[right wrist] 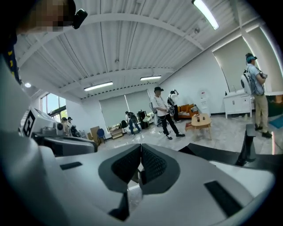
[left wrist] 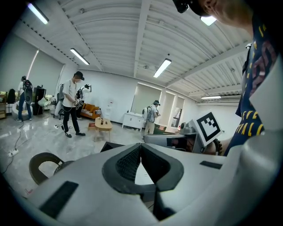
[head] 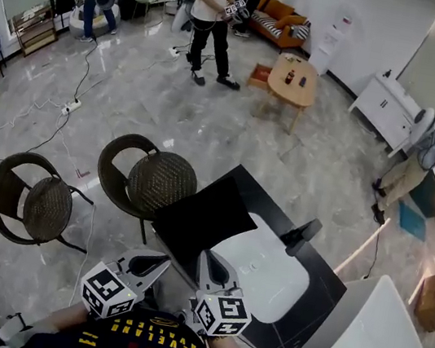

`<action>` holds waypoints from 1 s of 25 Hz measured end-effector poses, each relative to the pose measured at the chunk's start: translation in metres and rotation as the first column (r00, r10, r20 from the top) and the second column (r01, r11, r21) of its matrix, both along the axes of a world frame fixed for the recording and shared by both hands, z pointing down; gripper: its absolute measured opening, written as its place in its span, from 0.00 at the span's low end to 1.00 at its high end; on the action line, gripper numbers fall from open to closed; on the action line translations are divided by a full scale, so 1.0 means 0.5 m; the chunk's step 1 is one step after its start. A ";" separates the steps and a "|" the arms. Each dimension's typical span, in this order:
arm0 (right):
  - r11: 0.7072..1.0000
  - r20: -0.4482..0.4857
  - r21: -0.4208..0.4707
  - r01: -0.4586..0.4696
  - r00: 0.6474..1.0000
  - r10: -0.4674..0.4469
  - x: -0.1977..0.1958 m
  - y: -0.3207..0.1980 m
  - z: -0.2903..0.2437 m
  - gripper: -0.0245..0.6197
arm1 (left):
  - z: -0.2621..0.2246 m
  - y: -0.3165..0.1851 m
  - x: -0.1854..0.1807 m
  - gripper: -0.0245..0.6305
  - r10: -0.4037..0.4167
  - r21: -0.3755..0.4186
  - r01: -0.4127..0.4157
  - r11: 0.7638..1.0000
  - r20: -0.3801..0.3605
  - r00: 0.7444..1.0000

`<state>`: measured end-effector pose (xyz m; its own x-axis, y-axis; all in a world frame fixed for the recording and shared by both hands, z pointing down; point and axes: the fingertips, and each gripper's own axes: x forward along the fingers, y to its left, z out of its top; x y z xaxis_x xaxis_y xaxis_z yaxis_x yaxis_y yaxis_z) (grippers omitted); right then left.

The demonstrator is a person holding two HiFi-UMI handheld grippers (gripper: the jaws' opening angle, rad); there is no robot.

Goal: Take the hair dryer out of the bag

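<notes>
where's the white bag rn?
Head view, right of centre: the white bag lies on the black table, just ahead of the right gripper.

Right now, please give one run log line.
left gripper: shut, empty | right gripper: shut, empty | white bag: lying on table

Wicker chair (head: 163,185) — wooden table (head: 282,90)

Wicker chair (head: 158,182) beside table (head: 319,298) left edge; white box (head: 375,344) right; near side open.
</notes>
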<state>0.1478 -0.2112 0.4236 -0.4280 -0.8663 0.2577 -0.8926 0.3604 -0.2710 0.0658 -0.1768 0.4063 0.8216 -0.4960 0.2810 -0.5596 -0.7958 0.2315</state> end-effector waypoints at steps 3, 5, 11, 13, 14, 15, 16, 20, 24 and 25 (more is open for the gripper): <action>0.998 -0.055 -0.014 -0.057 0.997 0.056 -0.003 -0.043 0.034 0.05 | 0.008 -0.041 -0.040 0.04 0.009 -0.014 -0.009 1.000 -0.020 1.000; 0.997 -0.088 -0.038 -0.071 0.994 0.067 -0.011 -0.066 0.058 0.05 | 0.017 -0.070 -0.067 0.04 0.014 -0.011 -0.014 1.000 -0.034 0.999; 0.987 -0.173 -0.158 0.021 0.984 -0.048 -0.067 -0.116 0.135 0.05 | 0.147 -0.168 -0.137 0.04 0.061 0.020 -0.062 0.998 0.058 0.996; 0.986 -0.229 -0.160 0.038 0.971 -0.074 -0.075 -0.136 0.148 0.05 | 0.184 -0.185 -0.149 0.04 0.089 0.004 -0.090 0.996 0.097 0.991; 0.988 -0.254 -0.151 0.043 0.964 -0.080 -0.079 -0.144 0.155 0.05 | 0.198 -0.191 -0.156 0.04 0.086 0.001 -0.086 0.996 0.111 0.990; 0.989 -0.275 -0.140 0.050 0.957 -0.087 -0.084 -0.151 0.164 0.05 | 0.211 -0.195 -0.164 0.04 0.074 -0.005 -0.074 0.997 0.118 0.990; 0.989 -0.293 -0.135 0.060 0.951 -0.097 -0.089 -0.155 0.178 0.05 | 0.226 -0.196 -0.171 0.04 0.057 -0.017 -0.055 0.998 0.123 0.991; 0.968 -0.343 -0.214 0.131 0.918 -0.200 -0.117 -0.148 0.270 0.05 | 0.297 -0.192 -0.196 0.04 -0.054 -0.093 0.073 0.993 0.190 0.980; 0.914 -0.365 -0.346 0.211 0.868 -0.338 -0.138 -0.128 0.350 0.06 | 0.303 -0.163 -0.196 0.04 -0.111 -0.144 0.134 0.980 0.161 0.981; 0.907 -0.372 -0.361 0.218 0.858 -0.355 -0.139 -0.128 0.360 0.06 | 0.304 -0.157 -0.193 0.04 -0.111 -0.152 0.135 0.979 0.158 0.981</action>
<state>0.0780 -0.2754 0.6037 -0.4366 -0.5748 0.6921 -0.8130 0.5815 -0.0299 -0.0307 -0.2555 0.5583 0.7003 -0.5286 0.4797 -0.6884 -0.6779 0.2580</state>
